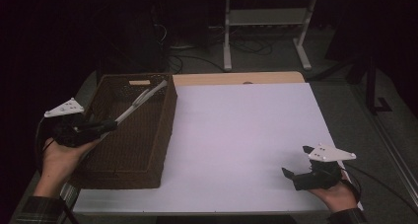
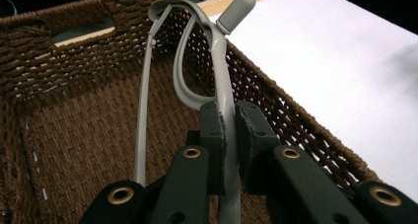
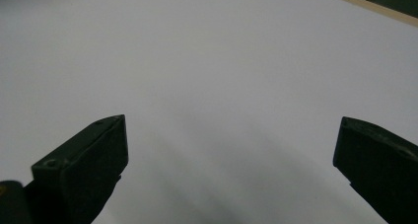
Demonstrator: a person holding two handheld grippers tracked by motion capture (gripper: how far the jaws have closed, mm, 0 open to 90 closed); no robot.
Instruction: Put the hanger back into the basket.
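Surface: white surface (image 1: 236, 140), dark room behind it, metal legs at 12 o'clock.
Basket: brown woven basket (image 1: 162, 130) at 9 o'clock on the surface.
Tongs: grey tongs (image 2: 219, 81), held over the basket, tip toward 1 o'clock.
Left gripper (image 2: 230, 130): closed tight on one arm of the tongs.
Right gripper (image 1: 298, 167): at 4 o'clock, jaws wide apart, holds nothing.
Handling: tongs look light, stiff and smooth; probably slippery, so a hold near the hinge seems safest.
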